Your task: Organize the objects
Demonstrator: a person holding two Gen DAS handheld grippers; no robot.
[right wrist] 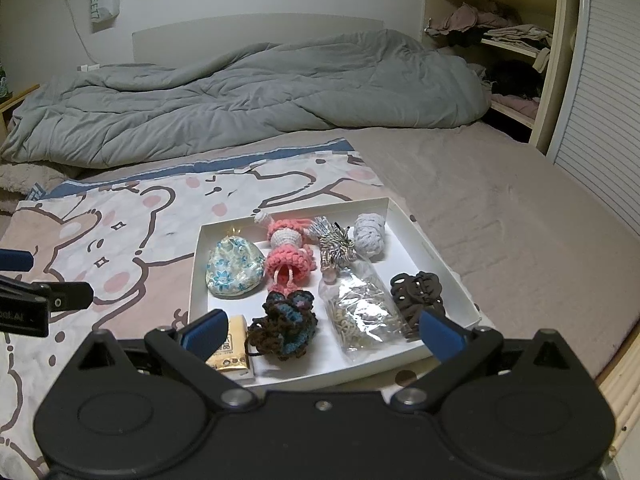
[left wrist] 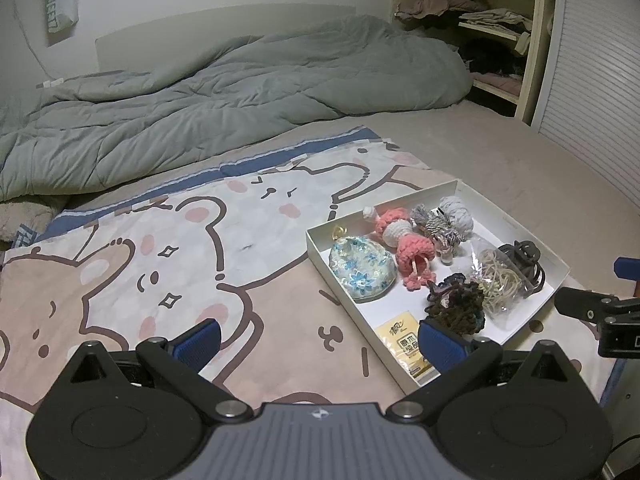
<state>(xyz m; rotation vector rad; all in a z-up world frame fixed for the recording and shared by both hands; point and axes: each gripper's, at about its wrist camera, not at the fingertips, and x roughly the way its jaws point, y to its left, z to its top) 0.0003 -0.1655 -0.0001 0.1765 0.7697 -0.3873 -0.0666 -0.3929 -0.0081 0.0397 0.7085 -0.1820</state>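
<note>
So both tools are spread wide and holding nothing: the left tool (left wrist: 318,340) hangs over the cartoon blanket (left wrist: 160,240) by the near-left corner of the white box (right wrist: 436,248), the right tool (right wrist: 324,330) over its near edge. The box sits on the bed, already packed: flowery pouch (right wrist: 234,270), pink crochet doll (right wrist: 286,258), dark crochet scrunchie (right wrist: 286,322), bag of rubber bands (right wrist: 366,312), brown hair claw (right wrist: 418,294), yellow tissue pack (right wrist: 232,346).
</note>
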